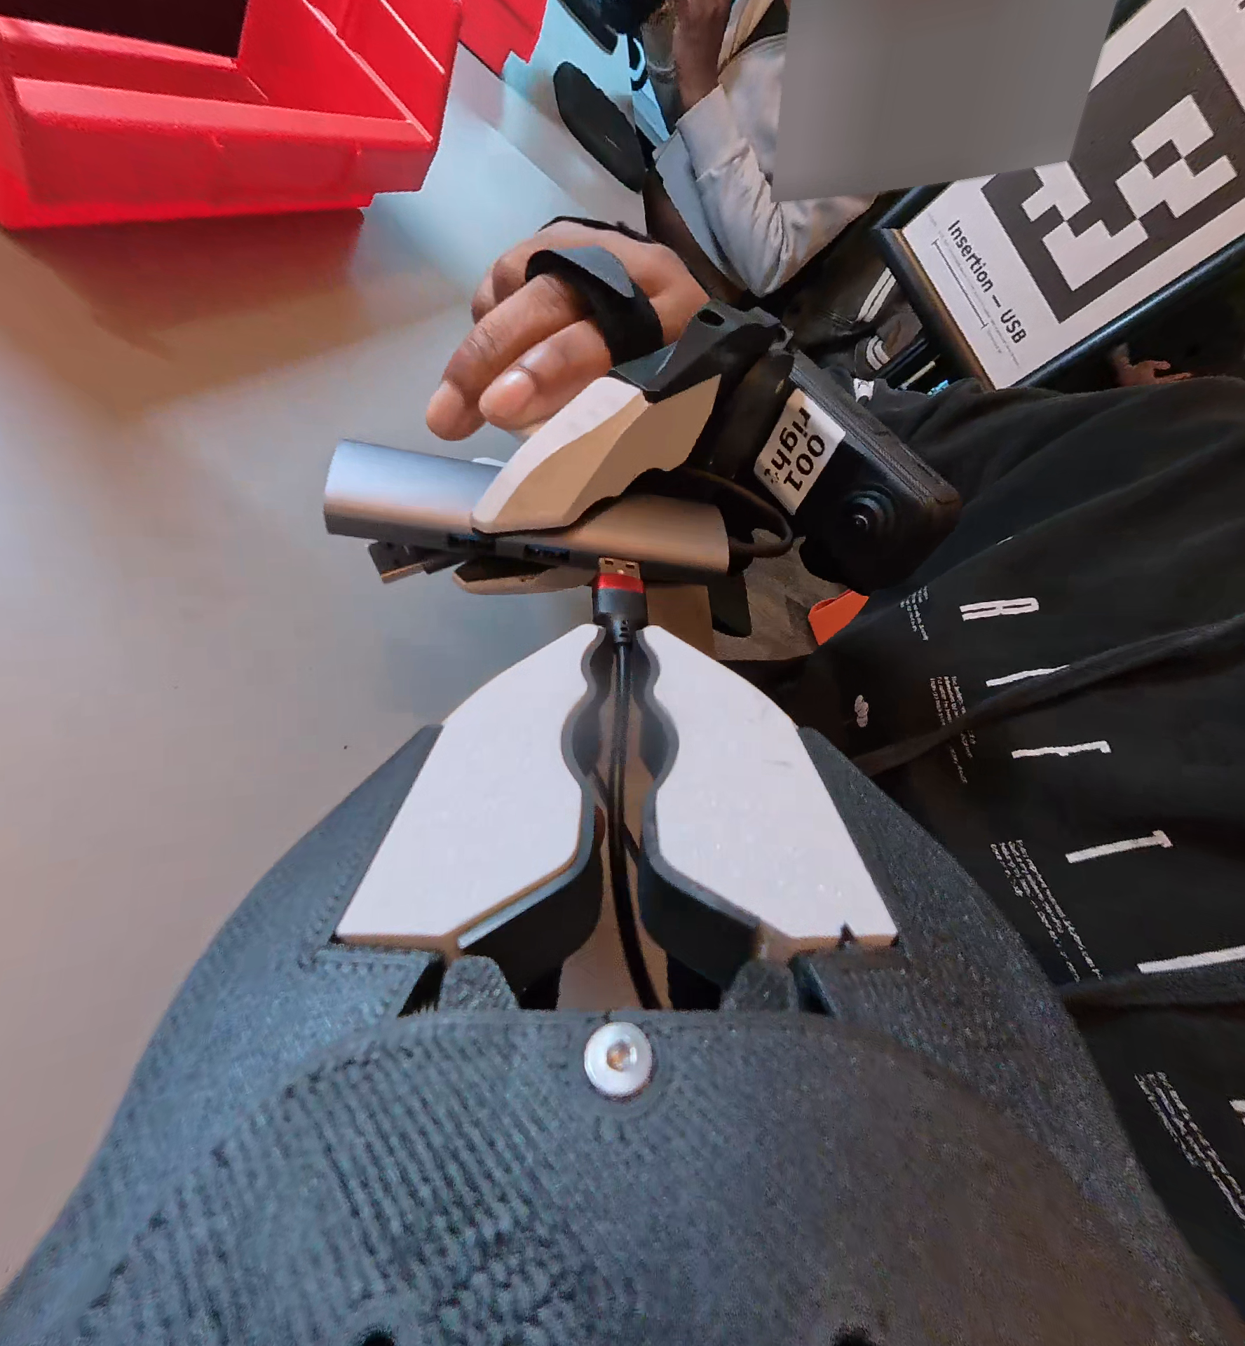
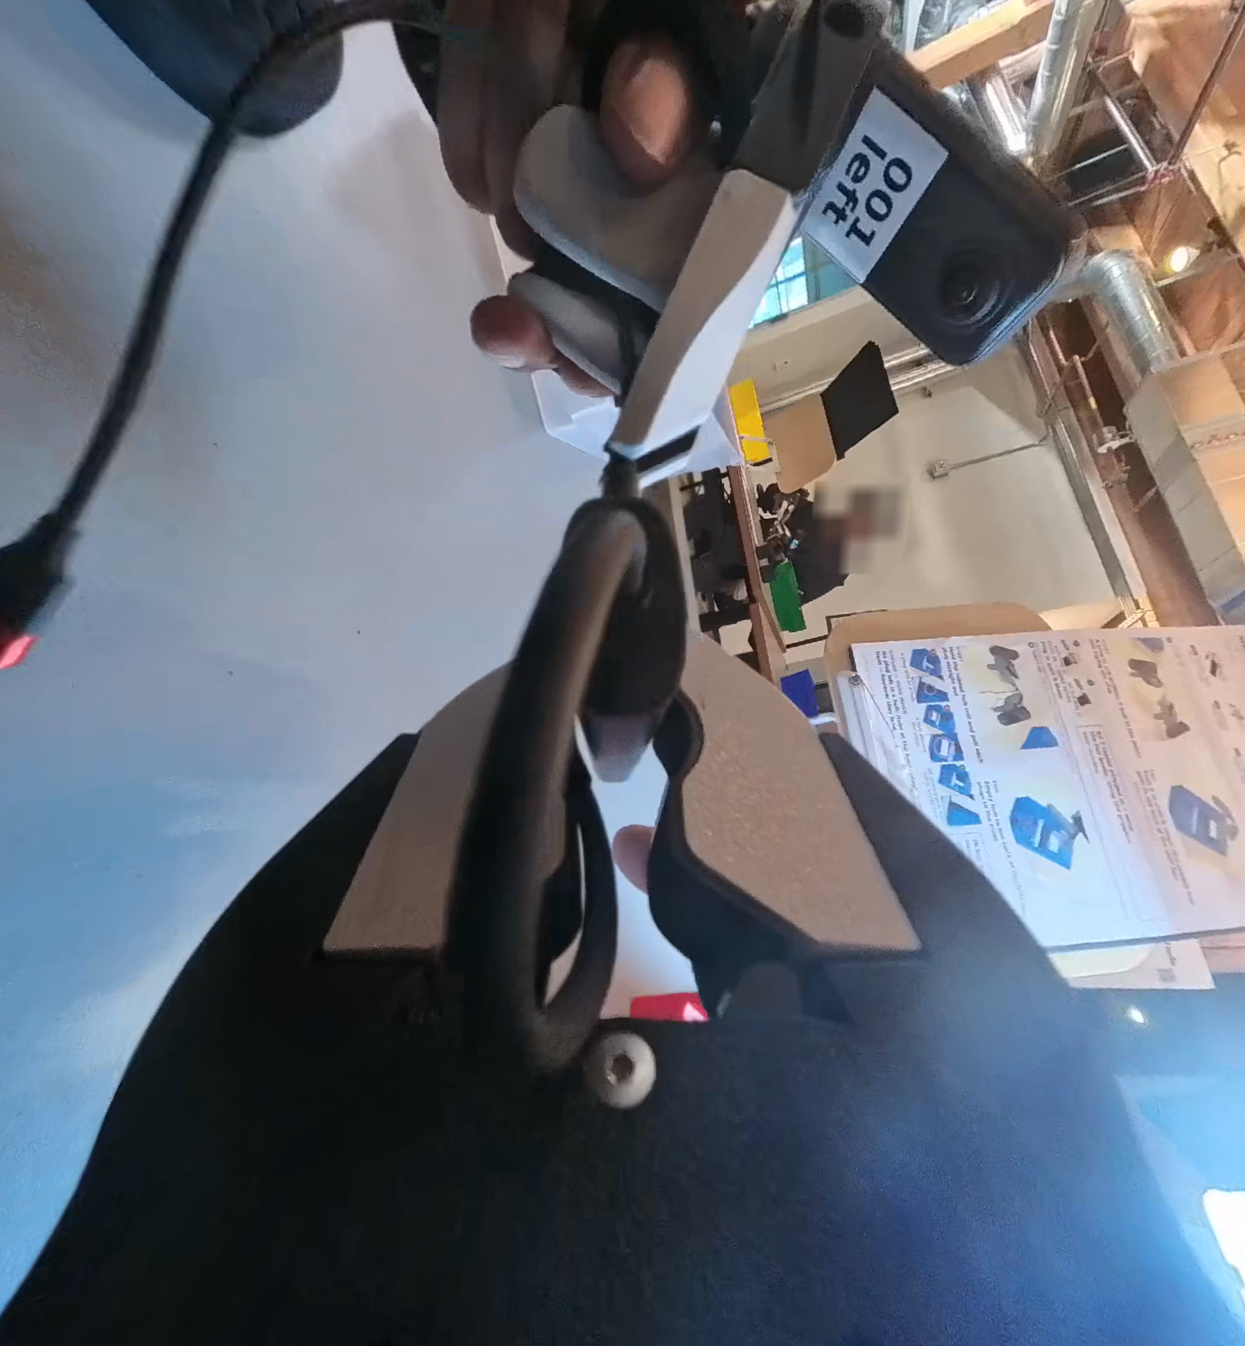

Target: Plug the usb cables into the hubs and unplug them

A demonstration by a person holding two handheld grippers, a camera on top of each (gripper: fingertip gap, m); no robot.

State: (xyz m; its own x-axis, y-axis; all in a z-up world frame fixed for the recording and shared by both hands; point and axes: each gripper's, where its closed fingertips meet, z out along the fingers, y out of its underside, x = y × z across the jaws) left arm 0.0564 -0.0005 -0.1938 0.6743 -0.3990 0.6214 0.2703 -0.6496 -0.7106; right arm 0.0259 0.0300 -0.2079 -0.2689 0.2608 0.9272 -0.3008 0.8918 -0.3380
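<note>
Printed writing stood on five things. Ahead of the left tool (image 1: 619, 637), a small white sticker (image 1: 798, 455) with dark characters sat on the black camera housing behind the right tool (image 1: 485, 535). Farther ahead and to the right, a white card (image 1: 969, 291) in a black frame carried a short heading, finer lines and a large black-and-white square marker (image 1: 1144, 175). To the right of the left tool, a black garment (image 1: 1086, 765) bore white letters and blocks of small print. In the right wrist view, a matching white sticker (image 2: 871, 193) sat on the left tool's camera, and to the right stood a laminated instruction sheet (image 2: 1042, 786) with blue pictures and print too small to read.
</note>
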